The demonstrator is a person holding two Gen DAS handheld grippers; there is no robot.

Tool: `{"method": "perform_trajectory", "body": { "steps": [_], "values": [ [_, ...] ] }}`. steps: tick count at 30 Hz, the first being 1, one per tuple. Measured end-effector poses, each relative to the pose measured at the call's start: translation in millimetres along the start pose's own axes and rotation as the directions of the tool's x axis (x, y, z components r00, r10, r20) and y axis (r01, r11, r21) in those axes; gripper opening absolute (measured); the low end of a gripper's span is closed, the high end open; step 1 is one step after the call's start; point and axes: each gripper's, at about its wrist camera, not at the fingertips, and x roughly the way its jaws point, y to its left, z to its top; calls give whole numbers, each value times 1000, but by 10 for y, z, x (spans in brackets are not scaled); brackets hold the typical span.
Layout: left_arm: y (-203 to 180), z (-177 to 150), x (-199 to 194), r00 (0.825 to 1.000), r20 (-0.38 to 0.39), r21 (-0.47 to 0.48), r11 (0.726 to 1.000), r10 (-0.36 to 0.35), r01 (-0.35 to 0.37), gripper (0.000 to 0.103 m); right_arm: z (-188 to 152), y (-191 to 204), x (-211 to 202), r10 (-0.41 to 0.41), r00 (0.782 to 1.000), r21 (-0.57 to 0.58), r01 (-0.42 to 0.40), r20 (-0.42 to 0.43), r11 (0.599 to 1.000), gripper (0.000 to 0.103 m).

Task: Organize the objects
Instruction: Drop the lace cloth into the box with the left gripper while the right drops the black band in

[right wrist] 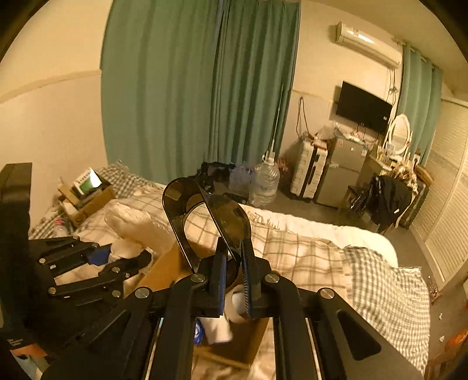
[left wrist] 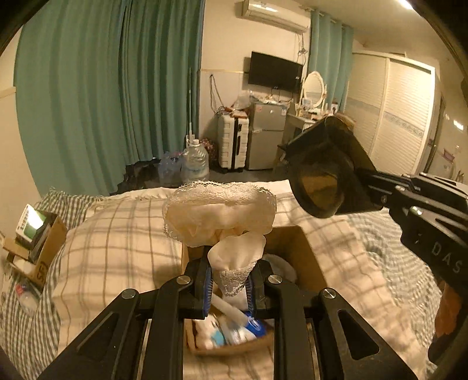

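Warm yellowish light fills a bedroom. Teal curtains (left wrist: 111,87) hang along the far wall beside a wall-mounted television (left wrist: 275,71), with an air conditioner (left wrist: 276,14) above. Below stand a white suitcase (left wrist: 232,143), a small grey fridge (left wrist: 266,136) and a dressing table with an oval mirror (left wrist: 313,84). Louvred wardrobe doors (left wrist: 400,117) line the right. A checked bedspread (right wrist: 307,254) covers the bed.

Two claws: the left claw (left wrist: 228,282) pinches one lace cloth (left wrist: 219,210), the right claw (right wrist: 234,274) grips one pair of sunglasses (right wrist: 216,216). Below both claws sits one open cardboard box (left wrist: 307,248); a second box (left wrist: 44,245) lies far to their left. Ahead of the claws stand two water jugs (left wrist: 195,163), one suitcase (left wrist: 232,146) and one fridge (left wrist: 267,137).
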Motion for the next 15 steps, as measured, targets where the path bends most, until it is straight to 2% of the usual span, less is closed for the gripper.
{"method": "perform_trajectory", "body": {
  "steps": [3,10,15],
  "values": [
    [78,-9,347,999,-33,0,1000,14,-14,18,-51,-85,425,13,999,21,-12,-47,1000,9],
    [117,-311,1077,991,-130,3,999,32,-32,18,-553,-215,1341,62,980,84,-47,-190,995,9],
    [77,-465,1288,986,-162,18,999,37,-35,21,-743,-314,1502,93,976,118,-70,-198,991,11]
  ]
}}
